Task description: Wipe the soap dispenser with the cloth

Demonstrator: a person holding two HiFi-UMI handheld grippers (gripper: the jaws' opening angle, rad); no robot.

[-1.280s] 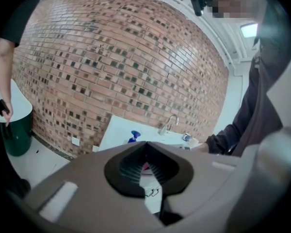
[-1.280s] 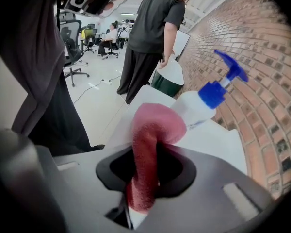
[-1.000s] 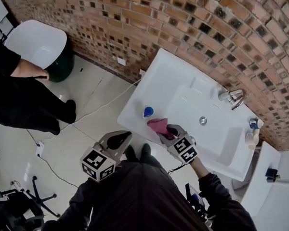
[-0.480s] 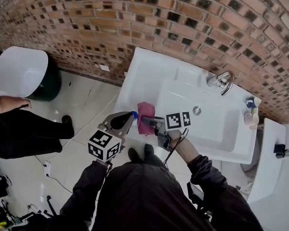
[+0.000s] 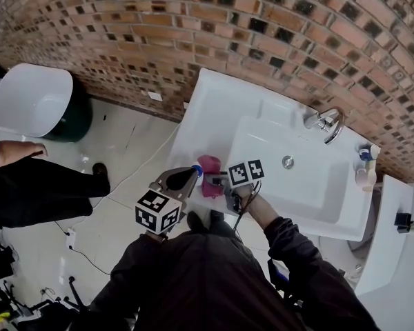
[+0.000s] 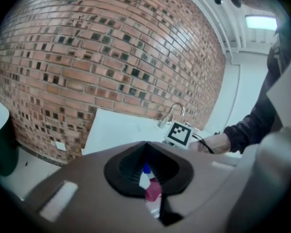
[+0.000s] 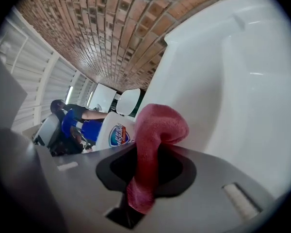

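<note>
A small white soap dispenser with a blue pump top (image 5: 198, 171) stands at the front left corner of the white sink (image 5: 214, 109). My left gripper (image 5: 192, 175) is shut, its tips right beside the pump; I cannot tell if they touch it. Past its shut jaws in the left gripper view (image 6: 145, 144) show the blue pump (image 6: 145, 169) and the pink cloth (image 6: 153, 191). My right gripper (image 5: 218, 181) is shut on that pink cloth (image 5: 210, 165), which bulges against the dispenser's right side. In the right gripper view, the cloth (image 7: 157, 125) curls out of the jaws (image 7: 148, 152) next to the dispenser's labelled body (image 7: 117, 134).
A chrome faucet (image 5: 324, 123) and drain (image 5: 288, 162) sit in the basin. A second bottle (image 5: 364, 172) stands at the sink's right end. A brick wall (image 5: 193, 26) rises behind it. A white chair (image 5: 31, 96) and a person in black (image 5: 34, 185) are on the left.
My left gripper has come from below the sink edge up to the dispenser. The right gripper has rolled over and brought the cloth left against the dispenser.
</note>
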